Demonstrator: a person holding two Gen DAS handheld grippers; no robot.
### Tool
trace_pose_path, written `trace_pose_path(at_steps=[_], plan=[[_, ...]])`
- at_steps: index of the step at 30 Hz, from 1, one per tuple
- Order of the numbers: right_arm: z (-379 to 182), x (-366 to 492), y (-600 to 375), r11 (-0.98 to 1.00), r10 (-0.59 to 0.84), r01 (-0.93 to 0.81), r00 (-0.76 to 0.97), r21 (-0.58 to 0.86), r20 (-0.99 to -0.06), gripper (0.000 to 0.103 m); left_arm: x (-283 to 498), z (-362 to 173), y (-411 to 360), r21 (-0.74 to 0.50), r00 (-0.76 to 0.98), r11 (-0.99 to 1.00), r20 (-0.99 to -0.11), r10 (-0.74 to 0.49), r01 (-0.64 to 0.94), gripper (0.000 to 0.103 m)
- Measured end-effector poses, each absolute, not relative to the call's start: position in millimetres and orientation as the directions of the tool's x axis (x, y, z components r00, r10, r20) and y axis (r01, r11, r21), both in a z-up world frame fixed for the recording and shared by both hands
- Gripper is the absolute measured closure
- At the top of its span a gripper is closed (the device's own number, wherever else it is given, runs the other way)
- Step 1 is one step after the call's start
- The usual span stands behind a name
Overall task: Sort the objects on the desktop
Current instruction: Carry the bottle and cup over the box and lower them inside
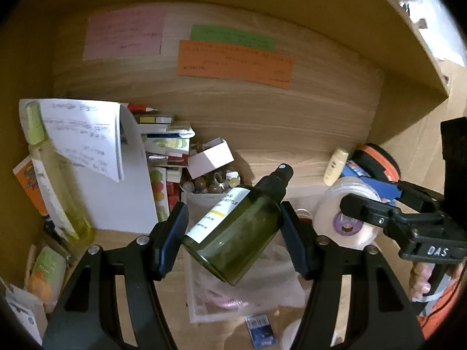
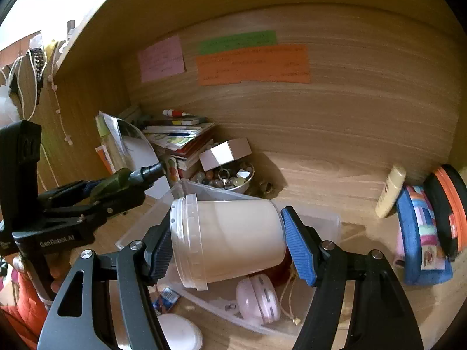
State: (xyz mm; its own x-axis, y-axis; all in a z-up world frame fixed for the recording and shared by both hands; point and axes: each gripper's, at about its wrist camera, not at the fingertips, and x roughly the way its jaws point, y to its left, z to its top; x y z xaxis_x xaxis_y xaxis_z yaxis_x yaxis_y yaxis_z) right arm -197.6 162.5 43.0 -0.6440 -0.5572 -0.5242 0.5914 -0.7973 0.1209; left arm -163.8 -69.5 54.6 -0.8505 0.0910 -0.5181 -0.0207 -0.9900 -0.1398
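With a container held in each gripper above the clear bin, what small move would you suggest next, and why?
Probably lower the white tub in the right gripper into the clear bin beneath it. The bin already holds a pink case, with bare floor beside it. The left gripper can wait with the green spray bottle.

Dim wooden desk alcove [image 1: 292, 122], coloured paper notes [image 2: 254, 64] on back panel.

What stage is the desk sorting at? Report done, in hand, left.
Done: a pink case already lies in the clear bin.
In hand: the left gripper clamps a green spray bottle; the right gripper clamps a white lidded tub above the bin.
Left: the bead bowl, cream tube and book pile sit unsorted.
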Motion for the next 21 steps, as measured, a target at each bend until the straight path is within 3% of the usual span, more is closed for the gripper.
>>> trace_pose_path(at_steps=[21], plan=[[-15, -231, 145, -0.836, -0.457, 0.542, -0.601, 0.086, -0.656, 0.037, -194, 9, -79, -0.144, -0.750, -0.990, -0.655, 0.092, 0.004, 0.040]])
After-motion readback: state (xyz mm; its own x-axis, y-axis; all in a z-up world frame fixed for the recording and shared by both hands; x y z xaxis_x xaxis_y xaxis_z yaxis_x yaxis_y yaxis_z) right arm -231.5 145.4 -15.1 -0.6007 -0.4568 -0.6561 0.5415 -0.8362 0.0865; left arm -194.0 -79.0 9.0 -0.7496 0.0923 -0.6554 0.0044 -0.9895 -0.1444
